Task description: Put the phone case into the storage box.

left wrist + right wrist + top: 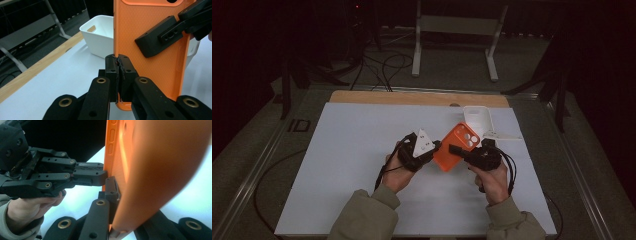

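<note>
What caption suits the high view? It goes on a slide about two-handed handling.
Both tools, left tool and right tool, shut on an orange phone case above the table, white bin behind.

A: Where is your open room?
B: The white table (342,165) to your left is bare; a gripper passes freely there, and along the near edge.
A: What blocks you?
B: The white bin (478,120) stands just behind the orange phone case (457,146), with a white lid (504,135) beside it on your right. Both grippers crowd the case's edges.
</note>
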